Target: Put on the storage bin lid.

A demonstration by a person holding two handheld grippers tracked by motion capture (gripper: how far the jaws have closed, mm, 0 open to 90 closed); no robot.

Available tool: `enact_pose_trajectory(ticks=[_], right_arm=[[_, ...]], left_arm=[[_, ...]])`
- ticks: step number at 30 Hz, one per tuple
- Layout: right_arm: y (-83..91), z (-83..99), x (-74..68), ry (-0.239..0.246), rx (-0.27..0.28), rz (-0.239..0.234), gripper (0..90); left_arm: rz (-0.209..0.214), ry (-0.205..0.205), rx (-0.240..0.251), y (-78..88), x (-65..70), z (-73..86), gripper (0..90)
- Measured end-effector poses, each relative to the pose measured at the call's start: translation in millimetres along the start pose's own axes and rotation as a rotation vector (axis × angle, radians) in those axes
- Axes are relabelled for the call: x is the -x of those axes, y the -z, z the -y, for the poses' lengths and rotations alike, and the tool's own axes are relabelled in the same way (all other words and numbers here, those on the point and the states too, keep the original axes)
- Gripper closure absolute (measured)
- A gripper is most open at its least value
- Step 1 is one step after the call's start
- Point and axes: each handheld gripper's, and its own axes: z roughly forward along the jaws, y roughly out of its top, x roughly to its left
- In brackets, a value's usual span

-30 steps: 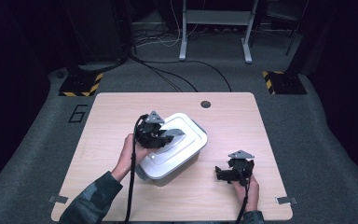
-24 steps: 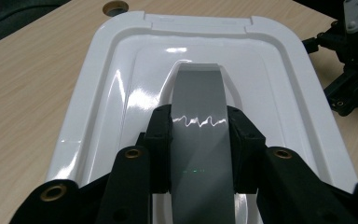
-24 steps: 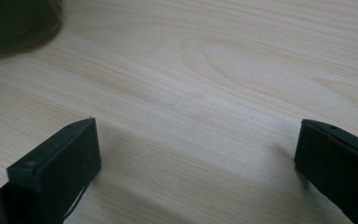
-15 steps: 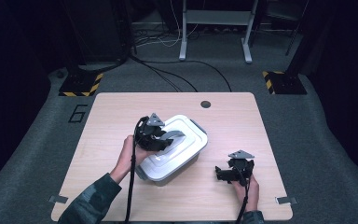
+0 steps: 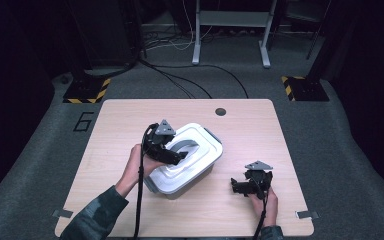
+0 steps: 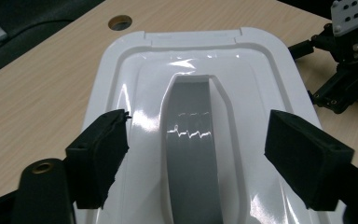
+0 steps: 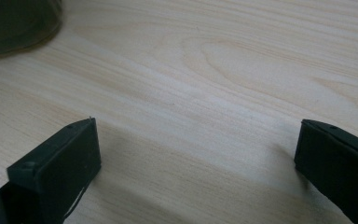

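We saw a white plastic box [image 5: 187, 162] with a lid sitting near the middle of a pale wooden table [image 5: 105, 120], turned at an angle to the table's edges. A grey handle [image 5: 182, 146] lay flat in a recess along the middle of the lid. The left gripper [image 5: 179, 157] hovered over the lid at the box's left end, held in the person's left hand [image 5: 137, 162]. In the left gripper view its 2 black jaws had just been opening and stood spread, 1 on each side of the handle [image 6: 191, 154], with the handle between them but the pads not pressing on it. The right gripper [image 5: 236, 187] rested low on the table to the right of the box and apart from it. In the right gripper view its 2 jaws stood wide apart with bare wood between them.
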Motion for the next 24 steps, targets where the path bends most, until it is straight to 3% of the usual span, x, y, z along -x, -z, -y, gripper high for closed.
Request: enact_pose_trajectory(ticks=[4,13,18,24], right_arm=[[0.0,0.0,0.0,0.000,0.000,0.000,0.0],[-0.1,0.0,0.0,-0.001,0.000,0.000,0.0],[-0.1,0.0,-0.1,-0.001,0.001,0.000,0.0],[0.0,0.0,0.0,0.000,0.001,0.000,0.0]], left_arm=[[-0.010,0.009,0.011,6.4,-4.3,-1.9,15.4],[-0.049,0.046,0.053,25.8,-16.0,-3.5,11.4],[-0.073,0.047,0.059,34.8,-23.8,-2.3,10.2],[-0.102,0.081,0.077,44.7,-34.1,1.8,8.7]])
